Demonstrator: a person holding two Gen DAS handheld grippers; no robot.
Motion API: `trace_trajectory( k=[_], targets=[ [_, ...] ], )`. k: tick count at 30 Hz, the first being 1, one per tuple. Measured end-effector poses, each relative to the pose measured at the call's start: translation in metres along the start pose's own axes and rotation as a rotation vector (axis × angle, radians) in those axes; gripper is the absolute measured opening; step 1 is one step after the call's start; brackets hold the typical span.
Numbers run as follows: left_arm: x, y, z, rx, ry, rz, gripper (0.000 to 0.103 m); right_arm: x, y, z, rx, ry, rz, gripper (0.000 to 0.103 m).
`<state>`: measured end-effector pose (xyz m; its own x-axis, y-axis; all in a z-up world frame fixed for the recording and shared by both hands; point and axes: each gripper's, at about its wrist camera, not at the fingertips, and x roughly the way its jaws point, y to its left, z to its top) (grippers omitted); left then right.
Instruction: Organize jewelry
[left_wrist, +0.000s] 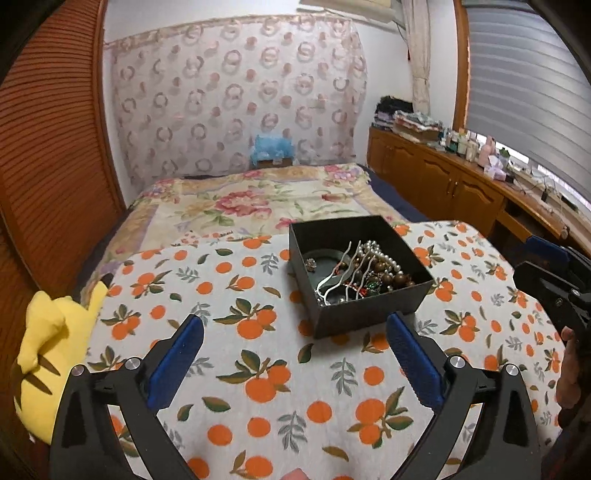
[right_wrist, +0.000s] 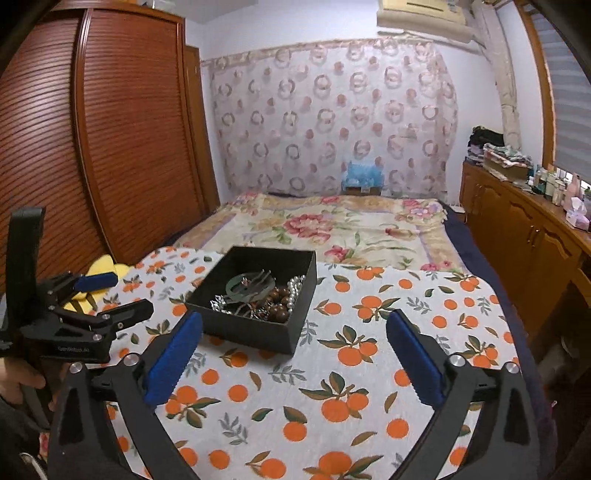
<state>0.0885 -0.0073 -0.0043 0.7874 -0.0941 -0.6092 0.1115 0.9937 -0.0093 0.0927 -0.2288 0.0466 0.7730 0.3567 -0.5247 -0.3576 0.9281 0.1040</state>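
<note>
Although the black box (left_wrist: 360, 273) stands open on the orange-print cloth (left_wrist: 258, 369), its contents are a tangle: a strand of white pearls (left_wrist: 376, 251), brown wooden beads (left_wrist: 391, 277), wavy silver hairpins (left_wrist: 343, 269) and a dark round piece beneath them can be told apart, but the small coloured bits at the near corner are too fine to name. From the right wrist view the box's near wall hides whatever lies low against it. Bare cloth runs round the box on every side, widest toward the cameras; beyond its far edge the floral bedspread (right_wrist: 332, 225) begins, and a yellow plush toy (left_wrist: 48, 350) sits at the cloth's left edge, partly cut off (only its ears show in the right view). A wooden cabinet (left_wrist: 443, 177) lines the right side, well apart from the box. Both tools stop short of the box: the left gripper (left_wrist: 295, 332) has its blue pads spread wide with nothing between them, and the right gripper (right_wrist: 293, 328) likewise gapes empty above the cloth. A hand (right_wrist: 22, 380) grips the left tool's handle.
</note>
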Motion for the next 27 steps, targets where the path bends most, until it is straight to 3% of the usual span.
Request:
trace_trajectory(
  k=[14, 27],
  targets=[
    [-0.059, -0.003, -0.002, -0.054, -0.11, 0.03, 0.095, -0.039, 0.013, -0.005, 0.013, -0.079, -0.056, 0.1],
    [-0.068, -0.009, -0.006, -0.036, -0.125, 0.049, 0.095, -0.045, 0.014, -0.01, 0.025, -0.086, -0.059, 0.1]
  ],
)
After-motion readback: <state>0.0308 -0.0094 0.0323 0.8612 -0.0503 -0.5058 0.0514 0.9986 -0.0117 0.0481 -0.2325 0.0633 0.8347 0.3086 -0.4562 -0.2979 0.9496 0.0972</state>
